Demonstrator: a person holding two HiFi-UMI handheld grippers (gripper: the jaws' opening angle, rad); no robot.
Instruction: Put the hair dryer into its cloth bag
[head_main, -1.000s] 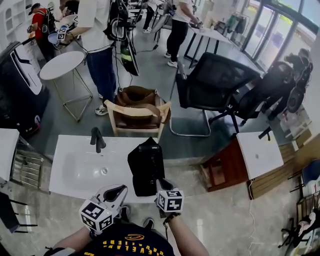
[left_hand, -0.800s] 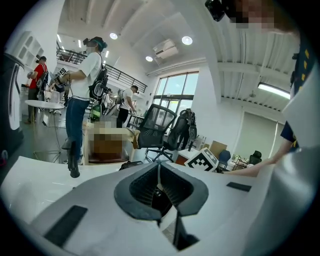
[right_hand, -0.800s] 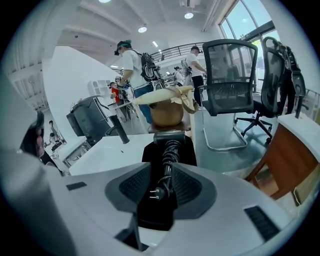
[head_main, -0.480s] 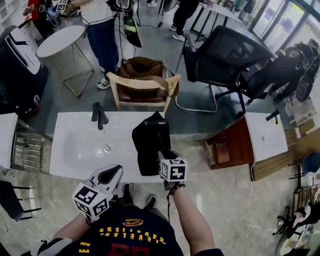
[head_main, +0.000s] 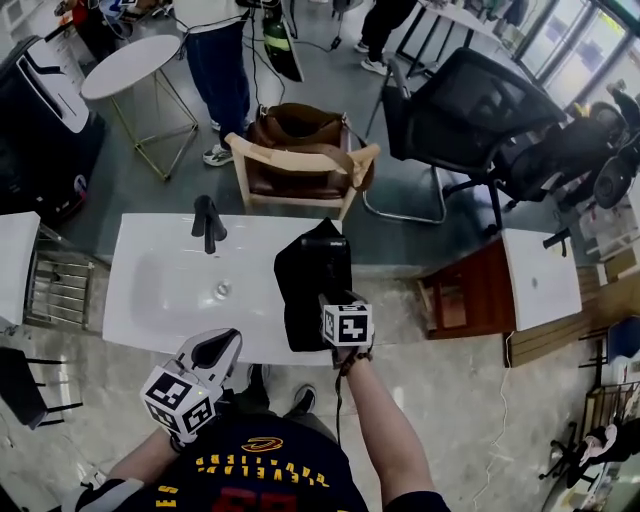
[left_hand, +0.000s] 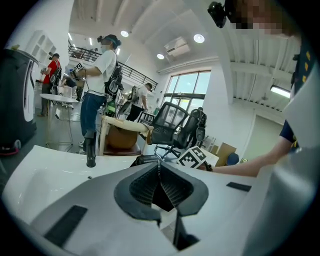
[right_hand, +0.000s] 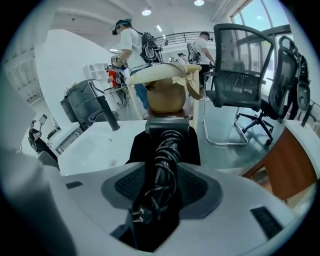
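On the desk (head_main: 160, 290), your right gripper (head_main: 338, 305) was opening its jaws round the hair dryer (right_hand: 166, 131), which lay atop its cloth bag (head_main: 300, 290), unbagged; your left gripper (head_main: 215, 350) was clenched, empty.

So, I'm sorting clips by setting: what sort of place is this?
Probably an open workspace or showroom, not a bathroom: a freestanding washbasin counter, an office chair and a person standing nearby.

A matt black cloth bag (head_main: 300, 290) on a smooth, glossy white basin counter (head_main: 160, 300); the black plastic hair dryer (right_hand: 167, 126) looks dull, its wound black cord (right_hand: 164, 160) rubbery; behind, a pale wooden chair (head_main: 300, 160).
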